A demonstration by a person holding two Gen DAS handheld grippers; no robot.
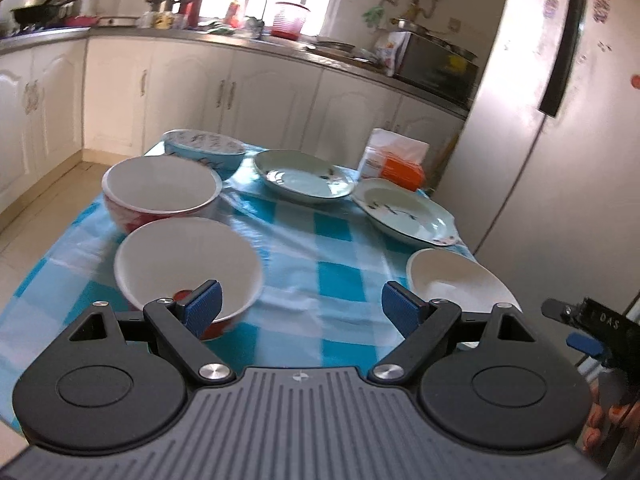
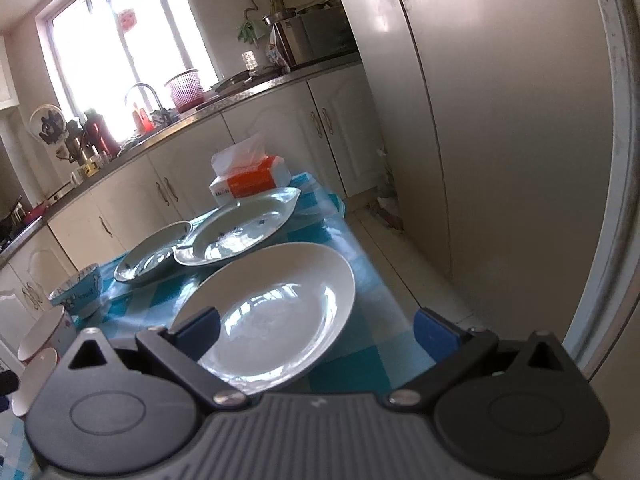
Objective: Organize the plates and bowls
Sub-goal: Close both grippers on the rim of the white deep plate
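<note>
Both grippers, left [image 1: 299,307] and right [image 2: 316,330], have jaws spread wide, holding nothing. White plate [image 2: 276,312] sits at the bench [image 1: 304,264] edge; a careless nudge risks knocking it off.

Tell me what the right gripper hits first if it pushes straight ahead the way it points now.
Most likely the plain white plate: it lies right in front of the open right gripper, partly between its fingers. Depth is unclear, so the gripper may pass just above the rim.
</note>
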